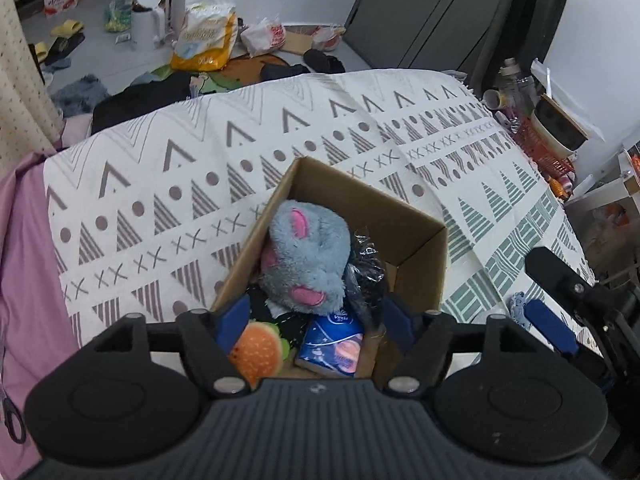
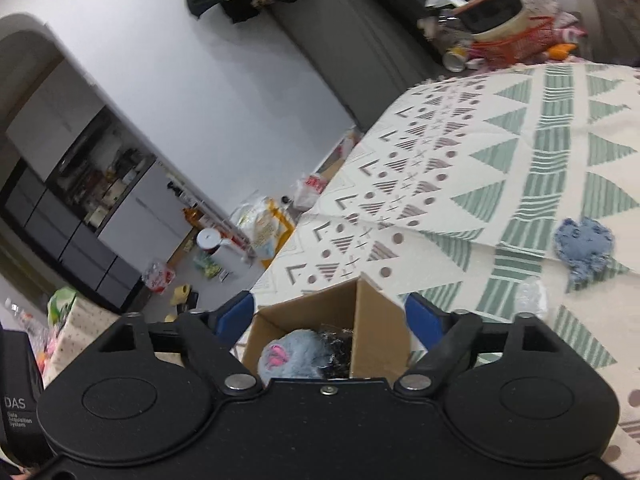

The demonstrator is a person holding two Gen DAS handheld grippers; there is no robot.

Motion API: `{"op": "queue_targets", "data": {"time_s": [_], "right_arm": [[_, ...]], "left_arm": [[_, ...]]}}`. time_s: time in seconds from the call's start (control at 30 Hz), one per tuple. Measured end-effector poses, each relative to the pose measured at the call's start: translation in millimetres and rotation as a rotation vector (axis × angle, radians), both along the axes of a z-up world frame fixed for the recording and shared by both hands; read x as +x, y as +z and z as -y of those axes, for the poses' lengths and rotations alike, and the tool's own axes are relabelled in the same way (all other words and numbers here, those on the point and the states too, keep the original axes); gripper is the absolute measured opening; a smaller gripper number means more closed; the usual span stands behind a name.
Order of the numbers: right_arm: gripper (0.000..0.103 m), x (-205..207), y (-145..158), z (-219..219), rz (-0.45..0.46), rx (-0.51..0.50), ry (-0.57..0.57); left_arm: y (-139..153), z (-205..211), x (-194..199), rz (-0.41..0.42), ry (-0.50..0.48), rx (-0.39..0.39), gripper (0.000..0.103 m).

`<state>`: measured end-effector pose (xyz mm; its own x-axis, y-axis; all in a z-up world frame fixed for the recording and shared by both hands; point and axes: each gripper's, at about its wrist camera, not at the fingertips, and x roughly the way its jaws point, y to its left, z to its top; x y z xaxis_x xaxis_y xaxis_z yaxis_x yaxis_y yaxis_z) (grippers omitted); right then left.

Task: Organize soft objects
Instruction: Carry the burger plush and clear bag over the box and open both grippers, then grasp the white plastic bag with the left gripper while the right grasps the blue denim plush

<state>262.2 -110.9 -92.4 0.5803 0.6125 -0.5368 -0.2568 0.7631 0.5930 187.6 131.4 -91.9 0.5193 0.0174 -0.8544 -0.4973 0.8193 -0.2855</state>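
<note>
An open cardboard box stands on a patterned bedspread. Inside it lie a grey-blue plush with pink ears, a burger plush, a blue tissue pack and a black crinkly item. My left gripper hangs open above the box's near end, with nothing between its blue pads. My right gripper is open too and looks over the box from its side. It holds nothing and shows at the right edge of the left wrist view. A blue fuzzy cloth lies loose on the bedspread.
A pink sheet borders the bedspread on the left, with scissors lying on it. An orange basket full of clutter sits beyond the far right corner. Bags, slippers and a white kettle litter the floor behind the bed.
</note>
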Motion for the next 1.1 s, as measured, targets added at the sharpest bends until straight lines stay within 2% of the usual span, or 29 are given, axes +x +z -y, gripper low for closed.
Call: {"op": "queue_targets", "data": {"time_s": [0.3,0.7,0.87,1.1], "right_arm": [[0.095,-4,11,26,-0.032,-0.055,-0.046],[0.095,-2,17,71,-0.064,-0.129,-0.127],[0.095,2,19,91,-0.062,-0.124,-0.144],[0.096,11,13,116,-0.098,-0.141,-0.16]], "left_arm": [[12,24,8,0.021,-0.012,0.009,0.073],[31,77,20,0.053,-0.079,0.06,0.073],[36,99,27,0.063,-0.112,0.085,0.073],[39,119,38,0.072,-0.109,0.106,0.073]]}}
